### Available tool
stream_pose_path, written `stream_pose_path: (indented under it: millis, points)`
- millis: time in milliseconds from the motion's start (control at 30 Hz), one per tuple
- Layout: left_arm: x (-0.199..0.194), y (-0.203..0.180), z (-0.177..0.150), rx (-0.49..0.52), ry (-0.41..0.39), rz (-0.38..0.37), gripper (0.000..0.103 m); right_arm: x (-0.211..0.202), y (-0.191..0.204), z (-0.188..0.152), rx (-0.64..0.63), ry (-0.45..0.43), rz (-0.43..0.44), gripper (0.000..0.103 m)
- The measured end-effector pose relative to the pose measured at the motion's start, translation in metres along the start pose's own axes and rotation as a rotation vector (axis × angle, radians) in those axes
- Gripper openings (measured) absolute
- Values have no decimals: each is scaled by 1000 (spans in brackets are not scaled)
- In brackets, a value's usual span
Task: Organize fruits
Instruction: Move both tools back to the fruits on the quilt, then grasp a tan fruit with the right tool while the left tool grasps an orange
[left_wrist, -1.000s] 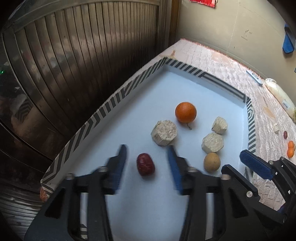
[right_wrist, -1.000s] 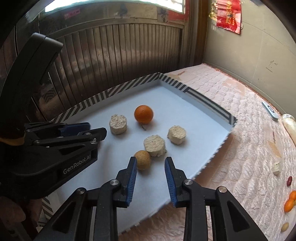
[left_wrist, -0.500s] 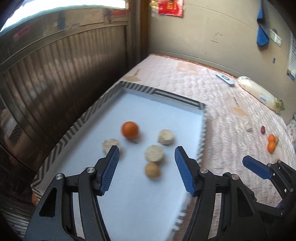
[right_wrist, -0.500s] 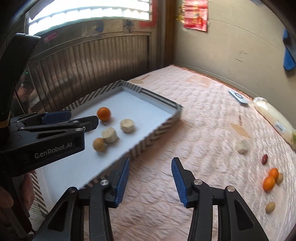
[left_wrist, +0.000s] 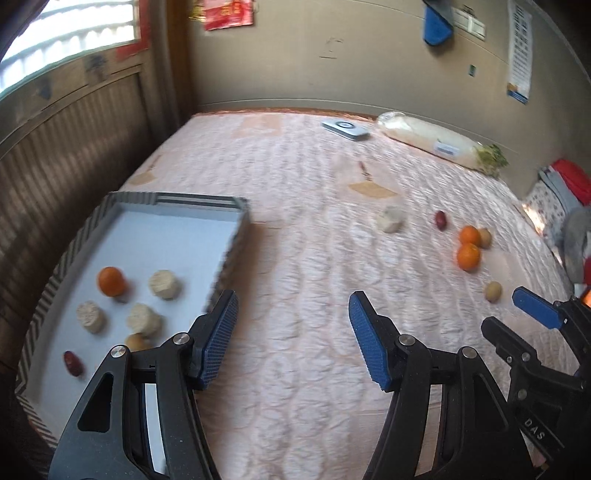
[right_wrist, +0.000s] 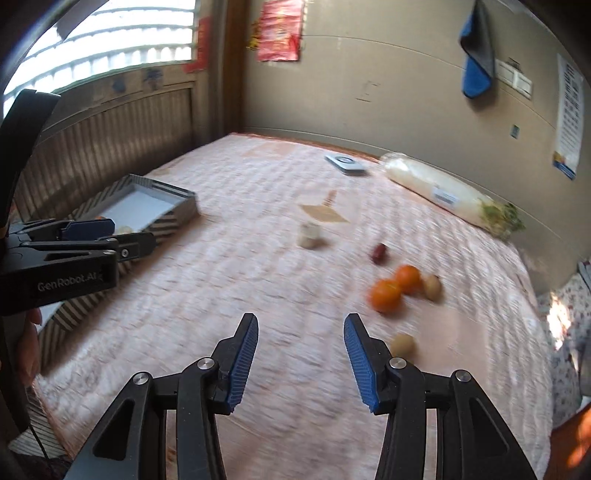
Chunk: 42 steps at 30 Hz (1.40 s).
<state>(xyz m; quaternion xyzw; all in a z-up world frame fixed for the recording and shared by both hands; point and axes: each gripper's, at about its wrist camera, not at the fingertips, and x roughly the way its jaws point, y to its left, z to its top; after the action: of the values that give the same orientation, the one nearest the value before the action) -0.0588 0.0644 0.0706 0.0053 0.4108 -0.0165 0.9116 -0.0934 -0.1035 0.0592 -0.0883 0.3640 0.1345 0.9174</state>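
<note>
Between my right gripper (right_wrist: 300, 341) jaws, which stand apart with nothing in them and have just been opening, I see only bare pink quilted bed (right_wrist: 258, 280). My left gripper (left_wrist: 291, 325) is likewise spread wide and empty. At about two o'clock from the right jaws, just beside the right finger, lies a small tan round fruit (right_wrist: 403, 344). Farther out at one o'clock sit two oranges (right_wrist: 384, 295) touching each other, with another tan fruit (right_wrist: 431, 286) against the far one, then a red date (right_wrist: 379, 254), and near twelve o'clock a pale cut chunk (right_wrist: 309, 235). At ten o'clock, well apart from these, the striped tray (left_wrist: 240, 236) already holds an orange (left_wrist: 110, 281), three pale chunks, a tan fruit and a date.

I judge the tan fruit light, firm and prone to rolling on the soft quilt, so I would straddle its widest middle. The oranges look heavier with smooth skin; I would grip across the equator, gently. Motion blur hides finer surface detail.
</note>
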Motion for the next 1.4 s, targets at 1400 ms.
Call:
stream_pose_path:
  millis: [1400]
  points:
    - [86,-150,40,143,174,-217,63,32,-131,-35,255,142,-72,24]
